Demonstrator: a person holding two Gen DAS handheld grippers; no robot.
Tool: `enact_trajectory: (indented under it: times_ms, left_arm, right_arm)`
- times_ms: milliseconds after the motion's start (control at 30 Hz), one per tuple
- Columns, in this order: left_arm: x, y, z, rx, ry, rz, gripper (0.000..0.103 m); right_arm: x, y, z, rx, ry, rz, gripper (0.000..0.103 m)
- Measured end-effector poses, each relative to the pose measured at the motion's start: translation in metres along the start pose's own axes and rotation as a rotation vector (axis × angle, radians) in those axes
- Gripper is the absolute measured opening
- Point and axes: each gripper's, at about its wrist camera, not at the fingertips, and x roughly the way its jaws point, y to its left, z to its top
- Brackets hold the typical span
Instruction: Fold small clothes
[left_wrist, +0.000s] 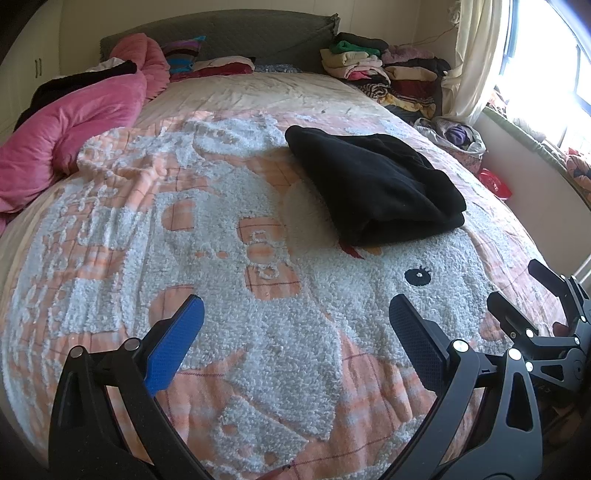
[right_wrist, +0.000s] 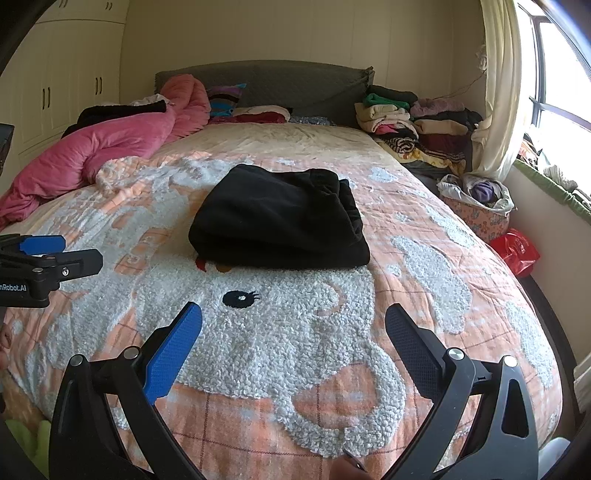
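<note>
A black garment (left_wrist: 373, 184) (right_wrist: 280, 218) lies folded into a compact bundle on the orange and white bedspread (left_wrist: 229, 229) (right_wrist: 295, 332). My left gripper (left_wrist: 295, 314) hangs open above the spread, well short of the bundle and to its left, with nothing between its blue and black fingers. My right gripper (right_wrist: 293, 321) is open too, empty, just in front of the bundle. In the left wrist view the right gripper (left_wrist: 513, 284) shows at the right edge, fingers apart. In the right wrist view the left gripper (right_wrist: 62, 251) reaches in from the left edge.
A pink quilt (left_wrist: 74, 125) (right_wrist: 96, 147) is heaped at the bed's left. Stacks of folded clothes (left_wrist: 384, 70) (right_wrist: 413, 118) sit by the headboard at the right. A basket of laundry (right_wrist: 476, 206) and a red bag (right_wrist: 517, 251) stand on the floor beside the window wall.
</note>
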Motion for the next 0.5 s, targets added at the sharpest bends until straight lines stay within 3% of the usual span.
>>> enact_trajectory:
  times_ms: [400,500]
  left_arm:
    - [0.0014,0.0013,-0.0002,-0.008,0.007,-0.01,0.094]
    - [0.001,0.0018,0.0,-0.014,0.004,0.016,0.094]
  right_arm:
    - [-0.0007,0.0007,0.0005,0.0,0.003,0.0,0.099]
    - [-0.0009,-0.0002,0.0017,0.006,0.003,-0.004,0.099]
